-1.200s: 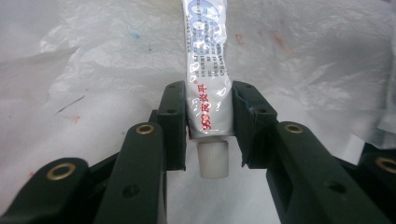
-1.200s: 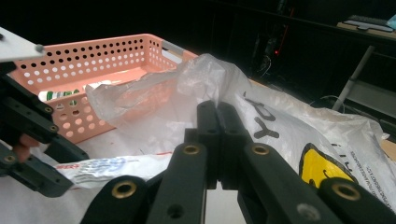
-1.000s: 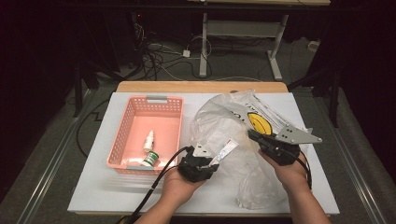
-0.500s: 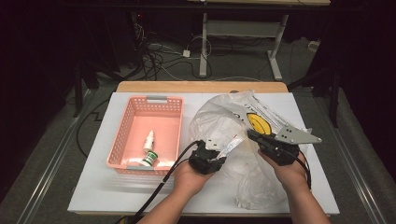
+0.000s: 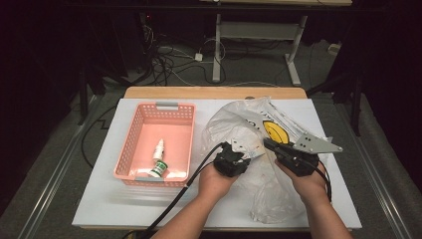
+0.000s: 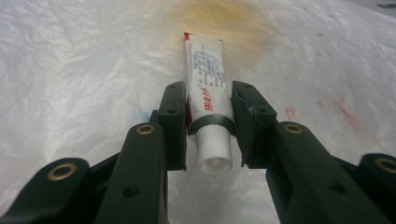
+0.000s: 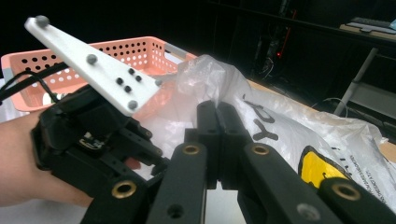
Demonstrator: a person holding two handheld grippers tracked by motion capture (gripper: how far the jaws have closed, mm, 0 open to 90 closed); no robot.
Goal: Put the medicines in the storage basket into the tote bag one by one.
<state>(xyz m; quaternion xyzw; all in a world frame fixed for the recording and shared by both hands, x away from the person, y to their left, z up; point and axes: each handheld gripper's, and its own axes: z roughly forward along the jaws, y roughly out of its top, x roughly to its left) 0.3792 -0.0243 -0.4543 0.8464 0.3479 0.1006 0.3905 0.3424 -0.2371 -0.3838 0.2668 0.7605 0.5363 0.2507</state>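
Observation:
My left gripper (image 6: pixel 208 123) is shut on a small white tube (image 6: pixel 205 88) with red and blue print, gripping it just above its white ribbed cap. Behind the tube lies the crinkled clear plastic bag (image 6: pixel 84 70). In the high view the left gripper (image 5: pixel 247 153) sits at the bag's left side, pointing right. My right gripper (image 7: pixel 217 112) is shut on a pinched fold of the plastic bag (image 7: pixel 280 121), holding it up. From above, the right gripper (image 5: pixel 267 144) points left toward the left one, over the bag (image 5: pixel 239 119) with its yellow smiley print.
A pink perforated basket (image 5: pixel 127 144) stands left of the bag, with a small white bottle (image 5: pixel 158 149) and a green-labelled bottle (image 5: pixel 159 168) lying in it. The white tabletop (image 5: pixel 99 199) has bare room in front. Cables and desk legs lie beyond the far edge.
My left hand has carried the tube to the right, from beside the basket up to the bag. The right gripper has stayed in place, still pinching the bag.

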